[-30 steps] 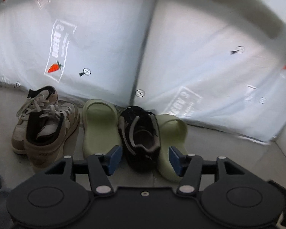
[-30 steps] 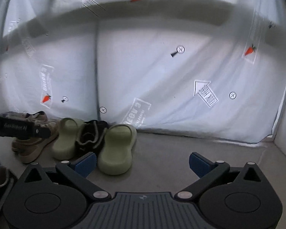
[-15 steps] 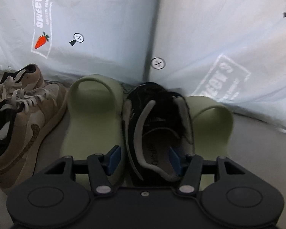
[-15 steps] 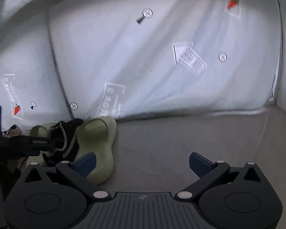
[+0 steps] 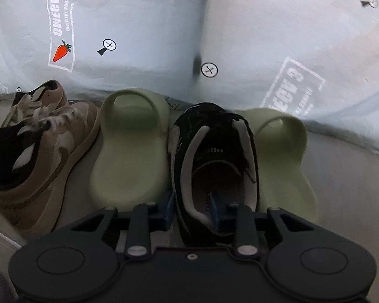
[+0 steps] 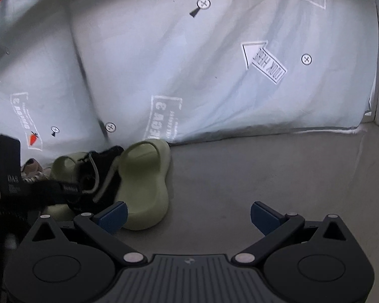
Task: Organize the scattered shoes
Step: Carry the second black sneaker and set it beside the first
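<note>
Both jaws now straddling black shoe (image 5: 214,161) collar

Four kinds of footwear in a row on the grey floor, toes toward the printed white sheet. Far left of left wrist view: tan sneakers (image 5: 45,149), pale laces, dark lining, side by side and touching. Next: pale green slide (image 5: 128,151), upright. Centre: black sneaker (image 5: 214,161), grey trim, opening facing camera, wedged between the slides. Right: second green slide (image 5: 285,156), upright, touching the black sneaker.
</note>
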A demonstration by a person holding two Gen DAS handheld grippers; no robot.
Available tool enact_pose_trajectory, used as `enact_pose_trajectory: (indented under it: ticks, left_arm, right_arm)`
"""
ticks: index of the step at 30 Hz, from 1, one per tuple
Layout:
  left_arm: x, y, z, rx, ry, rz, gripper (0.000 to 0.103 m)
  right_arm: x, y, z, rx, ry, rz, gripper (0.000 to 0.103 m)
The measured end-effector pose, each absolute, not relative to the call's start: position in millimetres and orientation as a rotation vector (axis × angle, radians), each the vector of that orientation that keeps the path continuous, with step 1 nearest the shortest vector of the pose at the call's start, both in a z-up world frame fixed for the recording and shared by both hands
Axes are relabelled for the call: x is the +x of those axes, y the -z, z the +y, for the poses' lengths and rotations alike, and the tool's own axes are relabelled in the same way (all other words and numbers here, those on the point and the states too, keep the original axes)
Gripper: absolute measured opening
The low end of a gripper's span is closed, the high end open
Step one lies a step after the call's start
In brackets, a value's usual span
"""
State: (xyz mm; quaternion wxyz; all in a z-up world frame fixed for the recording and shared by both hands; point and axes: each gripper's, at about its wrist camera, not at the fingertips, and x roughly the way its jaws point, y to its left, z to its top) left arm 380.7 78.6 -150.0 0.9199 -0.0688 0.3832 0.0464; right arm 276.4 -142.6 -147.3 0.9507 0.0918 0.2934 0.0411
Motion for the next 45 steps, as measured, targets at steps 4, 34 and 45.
enact_pose_trajectory:
  ticks: [4,34,45]
  left_arm:
    - [347,148,80,-0.124,-0.075,0.804,0.030]
    - [146,144,64,-0.005,0.104,0.845,0.030]
    - [114,141,45,0.006,0.219,0.875,0.033]
  right_arm:
    - [265,138,-144,0.213,-0.074,0.598,0.103]
    - [111,105,-167,0.360,0.066,0.608,0.103]
    - [94,113,-174,0.350,0.066,0.643,0.103]
